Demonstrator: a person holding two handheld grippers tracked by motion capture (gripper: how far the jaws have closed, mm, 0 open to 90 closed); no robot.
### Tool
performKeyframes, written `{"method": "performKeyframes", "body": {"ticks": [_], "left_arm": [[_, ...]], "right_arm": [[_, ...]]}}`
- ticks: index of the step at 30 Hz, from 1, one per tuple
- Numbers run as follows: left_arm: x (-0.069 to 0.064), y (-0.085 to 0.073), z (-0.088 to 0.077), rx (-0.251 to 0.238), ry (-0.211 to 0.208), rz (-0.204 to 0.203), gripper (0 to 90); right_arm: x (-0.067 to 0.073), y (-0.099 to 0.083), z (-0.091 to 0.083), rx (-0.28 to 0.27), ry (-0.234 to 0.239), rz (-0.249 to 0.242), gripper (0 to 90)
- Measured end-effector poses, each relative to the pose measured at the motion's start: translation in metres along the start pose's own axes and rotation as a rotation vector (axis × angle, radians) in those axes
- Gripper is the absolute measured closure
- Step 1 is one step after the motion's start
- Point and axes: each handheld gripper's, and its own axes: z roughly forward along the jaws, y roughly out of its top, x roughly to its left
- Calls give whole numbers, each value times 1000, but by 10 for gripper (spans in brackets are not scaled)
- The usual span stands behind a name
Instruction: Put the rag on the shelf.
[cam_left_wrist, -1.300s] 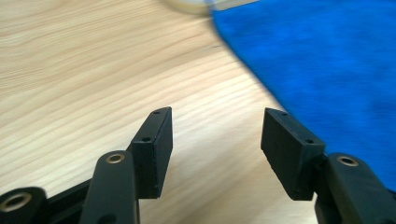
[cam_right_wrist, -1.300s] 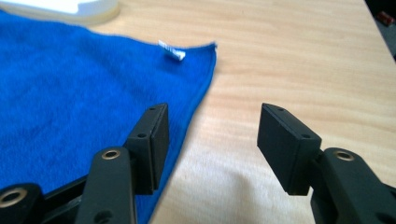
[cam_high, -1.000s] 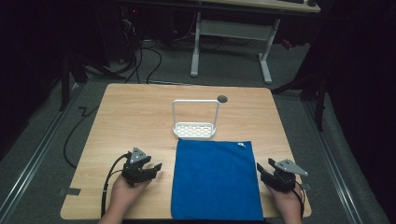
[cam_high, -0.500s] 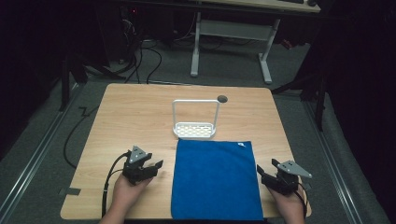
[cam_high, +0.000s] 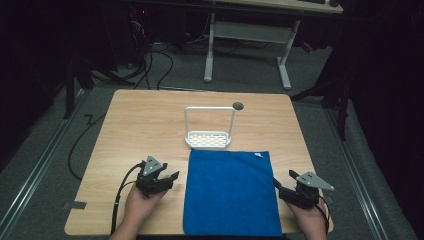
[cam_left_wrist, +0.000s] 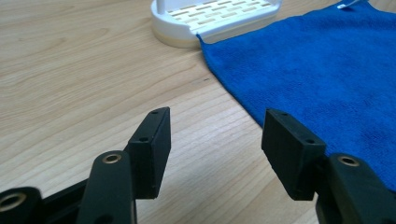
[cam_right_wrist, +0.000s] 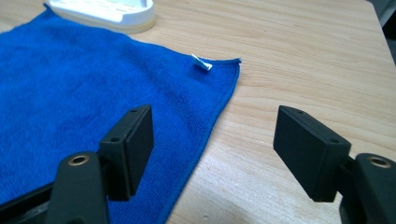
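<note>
Nothing's started as far as I can tell: wooden table (cam_high: 140, 125), blue cloth (cam_high: 230, 192) flat at the near edge, white rack (cam_high: 208, 140) touching its far edge. Left gripper (cam_high: 167, 179) and right gripper (cam_high: 280, 186) flank it, jaws spread, empty. Right gripper view catches the cloth's tiny tag (cam_right_wrist: 201, 62).

high view: wooden table (cam_high: 150, 125) evenly lit from above, surrounding floor and room dim to near black. soft, faint shadows under the white rack (cam_high: 209, 139). picture slightly soft, no glare. gripper views: bright, diffuse light; blue towel (cam_right_wrist: 70, 93) saturated; near black jaws mildly blurred, rack at the top edge out of focus.
</note>
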Motion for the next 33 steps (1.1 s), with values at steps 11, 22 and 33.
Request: {"method": "performKeyframes", "body": {"ticks": [11, 22, 33], "left_arm": [[-14, 14, 26, 50, 5, 3, 368], [-15, 39, 61, 23, 26, 12, 371], [-6, 51, 93, 67, 44, -49, 443]], "right_arm": [[-1, 0, 0, -3, 36, 16, 274], [0, -1, 2, 17, 42, 4, 265], [2, 15, 14, -9, 69, 21, 258]]}}
